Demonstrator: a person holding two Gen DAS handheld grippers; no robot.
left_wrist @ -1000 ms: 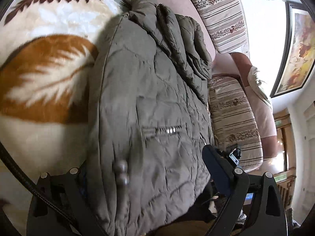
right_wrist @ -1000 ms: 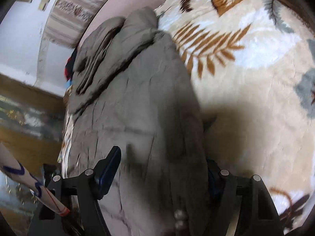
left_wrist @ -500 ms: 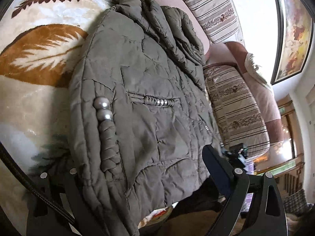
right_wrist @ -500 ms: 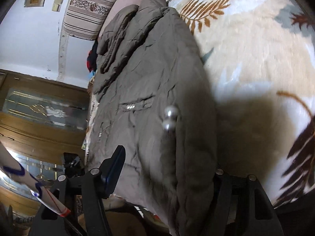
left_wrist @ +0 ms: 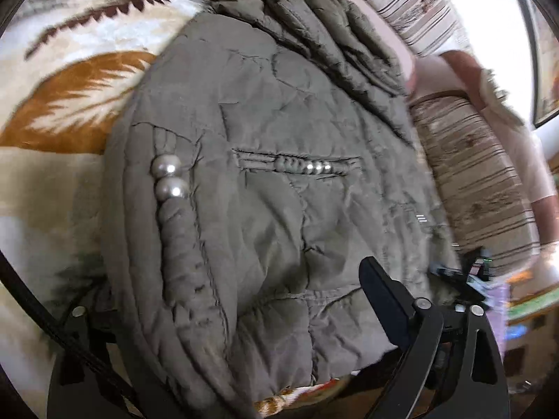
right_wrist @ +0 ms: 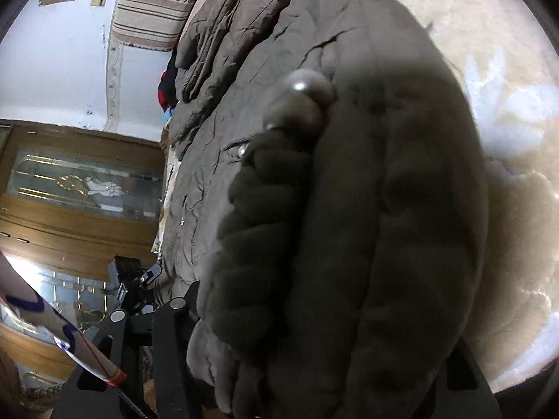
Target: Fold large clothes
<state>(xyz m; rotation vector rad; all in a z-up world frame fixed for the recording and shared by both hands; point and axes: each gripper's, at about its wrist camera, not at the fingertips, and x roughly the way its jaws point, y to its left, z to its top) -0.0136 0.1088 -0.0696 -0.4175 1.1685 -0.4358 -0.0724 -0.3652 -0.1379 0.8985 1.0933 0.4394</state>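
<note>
both wrist views look close along the same jacket (left_wrist: 279,192).

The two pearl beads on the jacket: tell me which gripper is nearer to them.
Right. The pearl beads loom large directly ahead of the right gripper, which has the jacket bunched against it. The left gripper sits farther back at the hem, beads up-left.

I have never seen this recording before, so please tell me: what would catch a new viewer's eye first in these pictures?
First comes the olive quilted jacket, which fills the middle of both views and lies on a cream blanket with brown leaf patterns. Next are two shiny pearl-like beads at the end of a ribbed cuff on its left side in the left wrist view. A striped cushion sits to the right of the jacket there.
</note>
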